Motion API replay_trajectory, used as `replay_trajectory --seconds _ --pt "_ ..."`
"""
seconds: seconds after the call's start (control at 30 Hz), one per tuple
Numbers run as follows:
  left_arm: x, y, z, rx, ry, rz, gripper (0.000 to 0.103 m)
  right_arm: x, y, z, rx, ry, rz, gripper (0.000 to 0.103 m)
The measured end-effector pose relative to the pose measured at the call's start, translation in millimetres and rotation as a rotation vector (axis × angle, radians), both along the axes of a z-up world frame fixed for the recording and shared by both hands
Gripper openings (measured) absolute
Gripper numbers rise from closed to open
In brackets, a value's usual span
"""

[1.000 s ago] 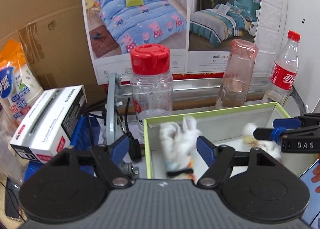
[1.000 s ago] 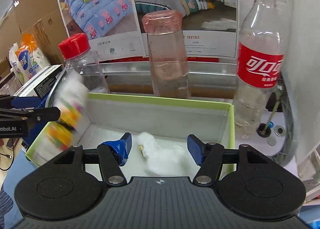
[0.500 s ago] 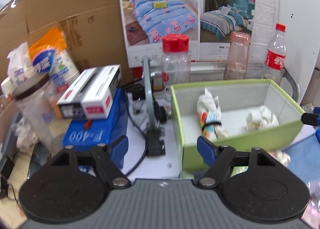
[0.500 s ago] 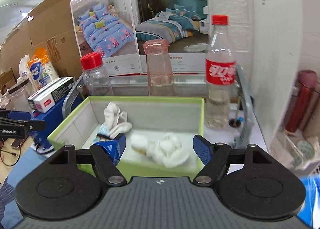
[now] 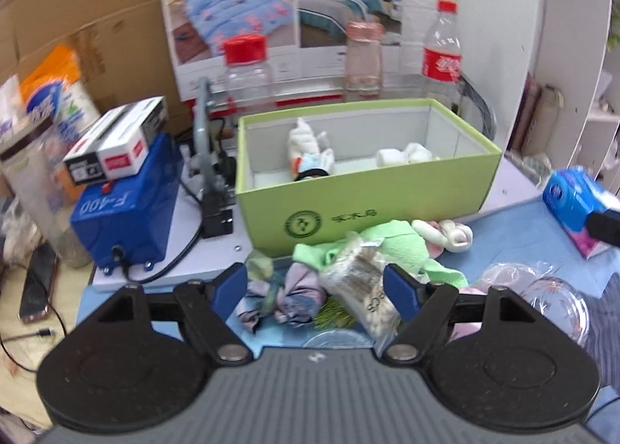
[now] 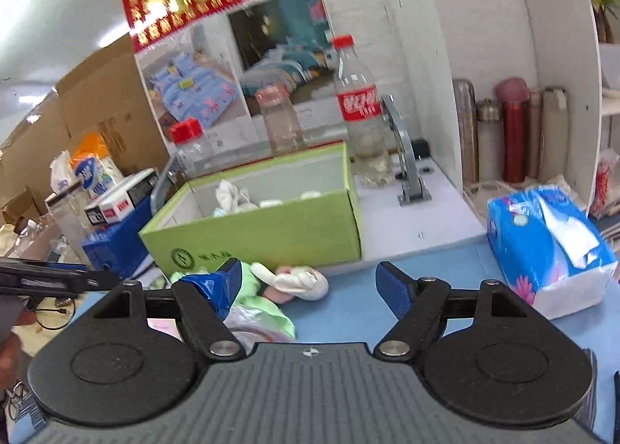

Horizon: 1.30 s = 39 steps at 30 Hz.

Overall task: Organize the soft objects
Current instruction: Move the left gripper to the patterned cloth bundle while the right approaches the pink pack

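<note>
A big green box (image 5: 364, 188) sat on the desk, open at the top. Inside it lay a white sock bundle (image 5: 310, 151) on the left and a small white soft thing (image 5: 405, 153) on the right, apart from each other.

The left gripper (image 5: 316, 283) hung over a pile of soft things just in front of the box. Its blue fingers (image 5: 228, 283) were spread wide and pressed on nothing. The pile had a green cloth (image 5: 399, 244), a purple-grey cloth (image 5: 296, 296) and a clear bag of little beads (image 5: 364, 285).

The right gripper (image 6: 306, 281) was over the blue mat (image 6: 426, 269). Its jaws were opening, with nothing gripped between them. A white bunny toy (image 6: 298, 281) lay on the mat near the box, touching the green cloth. A blue tissue pack (image 6: 546, 242) sat well off to the right.
</note>
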<state>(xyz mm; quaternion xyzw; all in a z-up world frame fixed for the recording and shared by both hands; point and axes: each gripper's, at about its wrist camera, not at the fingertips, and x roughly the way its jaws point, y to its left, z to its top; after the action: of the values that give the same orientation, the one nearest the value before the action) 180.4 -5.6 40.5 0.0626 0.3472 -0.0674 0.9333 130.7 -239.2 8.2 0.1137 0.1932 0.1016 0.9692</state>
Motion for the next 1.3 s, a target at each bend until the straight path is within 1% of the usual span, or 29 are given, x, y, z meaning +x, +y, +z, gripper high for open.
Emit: replay_trajectory --seconds 0.07,0.1,0.17,0.2,0.27,0.43,0.47,0.57,0.6,0.63,0.67,0.77,0.83,0.93,1.0,1.1,1.17,1.23,1.3 --pt "7 -16 -6 0.058 0.006 -0.009 0.078 -14 -1 2 0.017 -0.023 -0.001 0.063" --pt "11 -22 -10 0.077 0.022 -0.013 0.078 -18 -1 1 0.022 -0.027 -0.001 0.063" --pt "12 -26 -13 0.084 0.046 -0.019 0.078 -29 -2 -2 0.027 -0.028 -0.001 0.063" --pt "7 -25 -12 0.074 0.041 -0.027 0.078 -33 -2 -4 0.027 -0.025 -0.005 0.063" --pt "-9 -23 -9 0.055 0.03 -0.051 0.078 -41 -4 -10 0.028 -0.021 -0.022 0.063" --pt "-60 -21 -7 0.08 -0.019 -0.075 0.078 -52 -11 -21 0.093 -0.011 -0.041 0.064" --pt "-72 -19 -6 0.073 -0.021 -0.075 0.078 -54 -11 -23 0.105 -0.008 -0.037 0.064" --pt "-103 -14 -11 0.023 0.008 -0.127 0.079 -62 -6 -30 0.107 0.007 -0.025 0.064" --pt "-111 -13 -14 0.022 0.022 -0.139 0.079 -67 -3 -31 0.101 0.01 -0.024 0.064" --pt "-118 -11 -18 0.029 0.031 -0.139 0.079 -71 -2 -33 0.096 0.009 -0.023 0.064" --pt "-126 -10 -22 0.04 0.028 -0.118 0.079 -75 -1 -34 0.093 0.009 -0.024 0.064" --pt "-142 5 -28 0.086 0.005 -0.064 0.079 -88 2 -39 0.093 0.021 -0.022 0.064" --pt "-146 21 -30 0.087 0.005 -0.02 0.079 -97 4 -42 0.08 0.031 -0.022 0.064" --pt "-141 48 -31 0.068 0.014 0.042 0.079 -105 6 -48 0.083 0.048 -0.026 0.064" --pt "-129 69 -29 0.056 0.021 0.112 0.079 -106 8 -53 0.094 0.068 -0.016 0.064" --pt "-102 101 -21 0.02 0.022 0.204 0.08 -103 10 -60 0.088 0.097 -0.013 0.064" --pt "-76 119 -14 -0.021 0.031 0.245 0.08 -98 10 -62 0.088 0.11 -0.019 0.065" --pt "-44 129 -10 -0.076 0.053 0.251 0.081 -92 7 -64 0.096 0.119 -0.027 0.065" --pt "-11 127 -12 -0.104 0.083 0.225 0.081 -86 5 -64 0.099 0.124 -0.035 0.065"
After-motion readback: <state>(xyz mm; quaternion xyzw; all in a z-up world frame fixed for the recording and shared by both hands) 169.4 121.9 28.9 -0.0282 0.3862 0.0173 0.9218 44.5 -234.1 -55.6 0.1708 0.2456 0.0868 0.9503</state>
